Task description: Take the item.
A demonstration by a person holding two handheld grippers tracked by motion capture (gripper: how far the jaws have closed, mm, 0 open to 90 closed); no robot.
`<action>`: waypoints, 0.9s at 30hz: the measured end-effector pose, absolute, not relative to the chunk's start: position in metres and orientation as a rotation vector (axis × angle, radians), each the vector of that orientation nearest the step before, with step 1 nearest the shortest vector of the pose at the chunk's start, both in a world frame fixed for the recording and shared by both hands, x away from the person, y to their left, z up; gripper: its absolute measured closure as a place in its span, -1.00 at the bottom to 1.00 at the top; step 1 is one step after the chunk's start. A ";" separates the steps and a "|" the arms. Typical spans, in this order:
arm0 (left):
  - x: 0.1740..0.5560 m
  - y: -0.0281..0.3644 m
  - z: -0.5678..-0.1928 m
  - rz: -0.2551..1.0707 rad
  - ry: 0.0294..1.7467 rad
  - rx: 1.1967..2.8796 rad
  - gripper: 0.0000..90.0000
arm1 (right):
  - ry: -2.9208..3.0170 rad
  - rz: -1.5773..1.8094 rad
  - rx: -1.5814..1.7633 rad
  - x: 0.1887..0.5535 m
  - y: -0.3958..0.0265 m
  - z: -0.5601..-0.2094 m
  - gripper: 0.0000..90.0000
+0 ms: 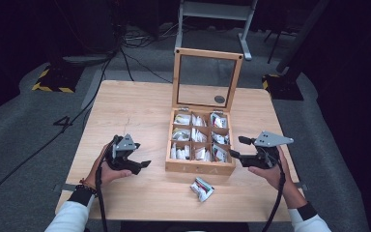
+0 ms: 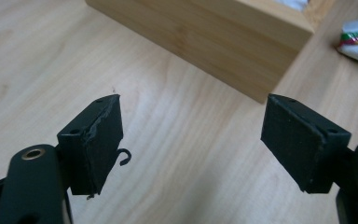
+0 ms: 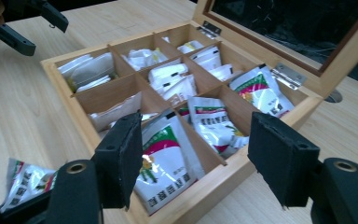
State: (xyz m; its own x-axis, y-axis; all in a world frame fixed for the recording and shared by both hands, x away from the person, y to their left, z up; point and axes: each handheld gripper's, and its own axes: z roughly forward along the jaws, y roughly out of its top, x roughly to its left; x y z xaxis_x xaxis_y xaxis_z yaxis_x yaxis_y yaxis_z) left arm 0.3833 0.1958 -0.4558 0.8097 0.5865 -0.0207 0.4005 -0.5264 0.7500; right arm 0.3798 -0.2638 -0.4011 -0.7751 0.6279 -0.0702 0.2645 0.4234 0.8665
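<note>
Pale wooden table (image 1: 125,111) carries the open compartment box (image 1: 200,166) at centre frame, a loose sachet (image 1: 202,188) below it, while left gripper (image 1: 142,165) and right gripper (image 1: 235,148) flank it, jaws spread, empty

Dim room; grey carpet (image 1: 24,121), black cables (image 1: 125,58), metal stand (image 1: 212,14) behind wooden table (image 1: 125,106).

The wooden table (image 1: 125,111) bears a compartmented box (image 1: 200,166) and a loose sachet (image 1: 202,188).

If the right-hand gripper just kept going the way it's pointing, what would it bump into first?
Probably the wooden box: the right gripper, jaws open and empty, aims at its near wall and the packets just behind.
</note>
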 end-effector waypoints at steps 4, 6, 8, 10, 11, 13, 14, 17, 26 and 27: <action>0.392 0.191 -0.446 0.324 0.714 2.180 -0.50 | 2.288 1.289 0.788 0.389 -0.269 -0.401 -0.22; 0.398 0.188 -0.439 0.335 0.706 2.162 -0.51 | 2.282 1.293 0.800 0.393 -0.271 -0.401 -0.22; 0.403 0.185 -0.435 0.327 0.706 2.152 -0.53 | 2.274 1.279 0.816 0.398 -0.272 -0.400 -0.21; 0.409 0.182 -0.430 0.331 0.696 2.137 -0.55 | 2.273 1.275 0.826 0.405 -0.272 -0.400 -0.22; 0.412 0.181 -0.428 0.330 0.693 2.135 -0.55 | 2.275 1.272 0.836 0.408 -0.273 -0.400 -0.21; 0.418 0.177 -0.425 0.338 0.671 2.124 -0.61 | 2.291 1.255 0.860 0.416 -0.272 -0.400 -0.24; 0.421 0.175 -0.423 0.349 0.669 2.121 -0.58 | 2.298 1.245 0.877 0.420 -0.272 -0.400 -0.26; 0.428 0.170 -0.418 0.405 0.662 2.118 -0.57 | 2.286 1.214 0.905 0.429 -0.271 -0.399 -0.27; 0.456 0.157 -0.404 0.421 0.719 2.089 -0.59 | 2.252 1.206 0.937 0.451 -0.269 -0.390 -0.28; 0.459 0.155 -0.403 0.424 0.724 2.083 -0.58 | 2.250 1.198 0.940 0.454 -0.269 -0.389 -0.28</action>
